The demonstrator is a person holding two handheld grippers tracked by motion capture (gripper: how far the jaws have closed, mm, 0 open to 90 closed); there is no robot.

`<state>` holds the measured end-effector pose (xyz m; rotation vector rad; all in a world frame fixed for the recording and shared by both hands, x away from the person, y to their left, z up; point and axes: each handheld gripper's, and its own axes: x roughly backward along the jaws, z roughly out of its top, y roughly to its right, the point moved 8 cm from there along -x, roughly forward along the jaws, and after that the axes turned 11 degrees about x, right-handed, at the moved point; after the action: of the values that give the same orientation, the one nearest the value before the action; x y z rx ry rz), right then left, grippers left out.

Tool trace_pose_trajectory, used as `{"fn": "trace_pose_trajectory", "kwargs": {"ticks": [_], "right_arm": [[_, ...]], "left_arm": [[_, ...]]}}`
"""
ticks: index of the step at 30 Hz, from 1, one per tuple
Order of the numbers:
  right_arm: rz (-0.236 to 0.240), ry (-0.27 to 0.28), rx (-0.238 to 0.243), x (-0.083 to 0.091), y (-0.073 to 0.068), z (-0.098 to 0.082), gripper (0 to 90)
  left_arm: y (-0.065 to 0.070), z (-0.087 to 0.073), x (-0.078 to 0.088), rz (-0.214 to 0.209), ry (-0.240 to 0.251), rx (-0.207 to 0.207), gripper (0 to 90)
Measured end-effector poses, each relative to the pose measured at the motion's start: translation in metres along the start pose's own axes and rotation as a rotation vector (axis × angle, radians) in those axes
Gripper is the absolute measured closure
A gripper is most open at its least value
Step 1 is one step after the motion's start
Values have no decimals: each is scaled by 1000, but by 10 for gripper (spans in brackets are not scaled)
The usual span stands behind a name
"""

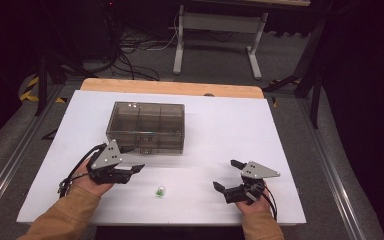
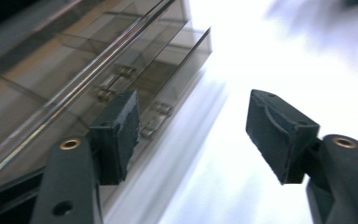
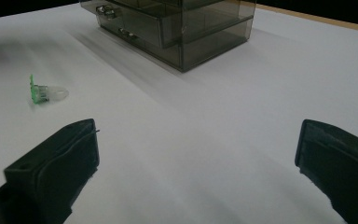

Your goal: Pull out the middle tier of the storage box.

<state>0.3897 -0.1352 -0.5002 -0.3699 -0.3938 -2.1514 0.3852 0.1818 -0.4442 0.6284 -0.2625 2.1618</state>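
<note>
Green-capped piece (image 1: 160,192) tiny, detail unclear | lies near surface (image 1: 220,130) front edge, between claws | left claw (image 1: 139,169) parted, empty, beside box (image 1: 146,127) | right claw (image 1: 227,176) wide, empty

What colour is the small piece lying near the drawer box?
Green base, clear tip; clearest in the right gripper view.

Small green-and-clear piece (image 1: 160,192) (kind unclear)

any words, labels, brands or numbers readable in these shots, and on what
None: no text can be read in any view.
The smoky transparent plastic drawer box carries no label on its top or fronts.
The small green-and-clear plastic piece on the white table bears no marking that can be made out.
The grey three-cornered plates and black jaws of both grippers show only screw holes.
</note>
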Motion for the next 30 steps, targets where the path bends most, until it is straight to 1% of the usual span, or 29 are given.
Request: {"fn": "trace_pose_trajectory", "kwargs": {"ticks": [4,5,7,8,9,11,13,15,18,21,24,25,27,28,30], "right_arm": [[2,1,0,0,0,0,0],[2,2,0,0,0,0,0],[2,2,1,0,0,0,0],[3,1,1,0,0,0,0],[6,3,-2,0,-1,0,0],[7,3,-3,0,-1,0,0],[9,3,-3,0,-1,0,0],[8,2,-3,0,-1,0,0],[8,3,-3,0,-1,0,0],[9,2,-2,0,-1,0,0],[10,3,-3,0,-1,0,0],[10,2,-2,0,-1,0,0],[9,3,-2,0,-1,0,0],[9,3,-1,-1,-1,0,0],[9,1,-3,0,-1,0,0]], "left_arm": [[-4,3,2,-58,8,55,306],[-4,3,2,-77,5,64,295],[-5,4,2,-93,-5,85,284],[-5,4,3,-113,-6,98,275],[-4,5,3,-139,-6,121,260],[-5,7,3,-166,-7,149,208],[-7,7,2,-178,-31,158,200],[-9,8,2,-185,-36,171,172],[-11,8,2,-202,-43,192,169],[-14,10,1,-211,-30,220,166],[-18,11,1,-218,-16,262,165],[-18,12,1,-217,-15,265,165],[-20,12,0,-203,-20,254,165],[-21,11,-1,-190,-24,231,163],[-22,10,-3,-187,-43,203,153]]}}
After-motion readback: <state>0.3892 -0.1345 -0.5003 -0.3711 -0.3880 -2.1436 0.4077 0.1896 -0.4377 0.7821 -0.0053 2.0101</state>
